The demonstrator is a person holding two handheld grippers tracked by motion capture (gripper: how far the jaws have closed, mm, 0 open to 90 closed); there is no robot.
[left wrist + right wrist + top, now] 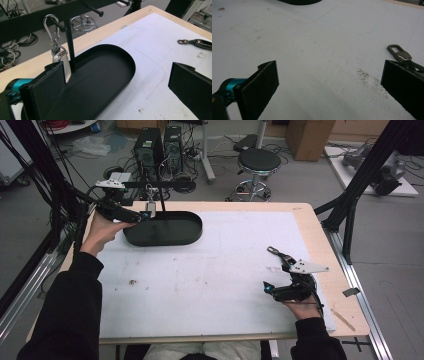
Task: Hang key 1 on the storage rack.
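Observation:
A black stand rises from an oval black tray (186,234), its post (70,47) carrying a crossbar with pegs. From one peg hangs a keychain (57,46): a silver carabiner with a silver tag. My left gripper (132,212) is open at the tray's left end, and in the left gripper view (116,72) the tag sits just past its left jaw without being held. A second keychain (275,252) with a dark metal clip lies on the white mat. My right gripper (277,274) stands open just in front of it, the clip (399,53) beside its right jaw (329,67).
A white mat (210,270) covers most of the wooden table (320,240). Black frame struts (350,205) stand at the table's right edge and more at the left. A stool (257,162) and computer towers (160,145) are on the floor behind.

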